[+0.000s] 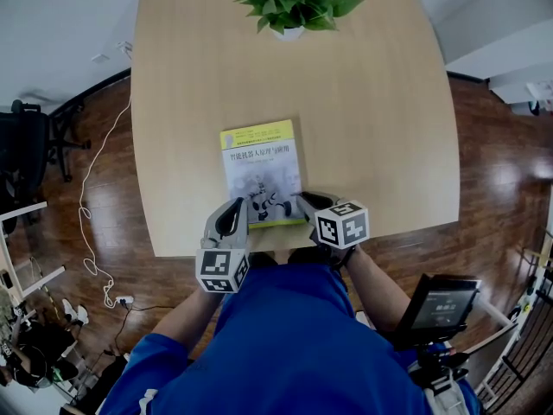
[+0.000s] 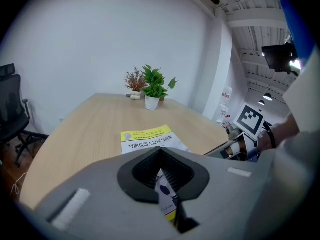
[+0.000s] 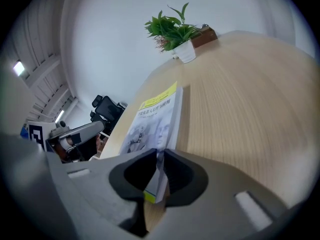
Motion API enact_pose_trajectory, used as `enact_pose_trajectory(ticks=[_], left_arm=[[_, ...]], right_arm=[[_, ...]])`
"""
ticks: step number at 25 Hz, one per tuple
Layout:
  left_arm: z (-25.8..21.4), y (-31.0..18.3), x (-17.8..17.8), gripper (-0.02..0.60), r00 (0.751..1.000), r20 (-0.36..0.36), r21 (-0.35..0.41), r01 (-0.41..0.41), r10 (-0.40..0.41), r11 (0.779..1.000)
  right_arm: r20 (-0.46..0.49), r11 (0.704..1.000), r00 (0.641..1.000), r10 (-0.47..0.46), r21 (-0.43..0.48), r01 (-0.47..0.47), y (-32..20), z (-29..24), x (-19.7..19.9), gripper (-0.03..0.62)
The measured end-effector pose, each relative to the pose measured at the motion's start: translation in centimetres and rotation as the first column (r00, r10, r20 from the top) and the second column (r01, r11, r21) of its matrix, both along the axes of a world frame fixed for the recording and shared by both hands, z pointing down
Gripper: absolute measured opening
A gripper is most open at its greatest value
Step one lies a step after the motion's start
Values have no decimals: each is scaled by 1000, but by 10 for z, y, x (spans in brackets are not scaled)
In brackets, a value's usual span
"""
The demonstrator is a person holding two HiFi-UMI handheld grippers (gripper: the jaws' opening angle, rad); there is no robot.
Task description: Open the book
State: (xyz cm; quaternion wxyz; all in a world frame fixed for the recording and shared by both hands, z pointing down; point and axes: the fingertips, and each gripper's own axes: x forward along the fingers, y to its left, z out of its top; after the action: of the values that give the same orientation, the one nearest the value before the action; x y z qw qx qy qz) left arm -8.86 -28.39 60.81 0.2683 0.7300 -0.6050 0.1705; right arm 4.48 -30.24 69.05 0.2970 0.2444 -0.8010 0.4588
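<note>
A closed book (image 1: 259, 167) with a yellow-and-white cover lies flat on the light wooden table (image 1: 371, 111), close to the near edge. My left gripper (image 1: 244, 207) is shut on the book's near left corner. In the left gripper view that corner (image 2: 166, 196) shows pinched between the dark jaws of the left gripper (image 2: 161, 151). My right gripper (image 1: 302, 201) is shut on the near right corner. In the right gripper view the book's edge (image 3: 156, 184) sits between the pressed jaws of the right gripper (image 3: 160, 155), and the cover (image 3: 157, 115) stretches away beyond.
A potted green plant (image 1: 289, 3) stands at the table's far edge. A black office chair (image 1: 26, 154) and a white cable (image 1: 91, 206) are on the wooden floor to the left. A screen on a stand (image 1: 441, 305) is at the right, beside the person.
</note>
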Motion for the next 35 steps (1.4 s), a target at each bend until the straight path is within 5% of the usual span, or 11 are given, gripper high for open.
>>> enact_pose_trajectory(ticks=[35], left_arm=[[-6, 2, -8, 7, 999, 5, 18, 40, -40, 999]], right_arm=[[91, 994, 991, -94, -45, 99, 11, -14, -9, 12]])
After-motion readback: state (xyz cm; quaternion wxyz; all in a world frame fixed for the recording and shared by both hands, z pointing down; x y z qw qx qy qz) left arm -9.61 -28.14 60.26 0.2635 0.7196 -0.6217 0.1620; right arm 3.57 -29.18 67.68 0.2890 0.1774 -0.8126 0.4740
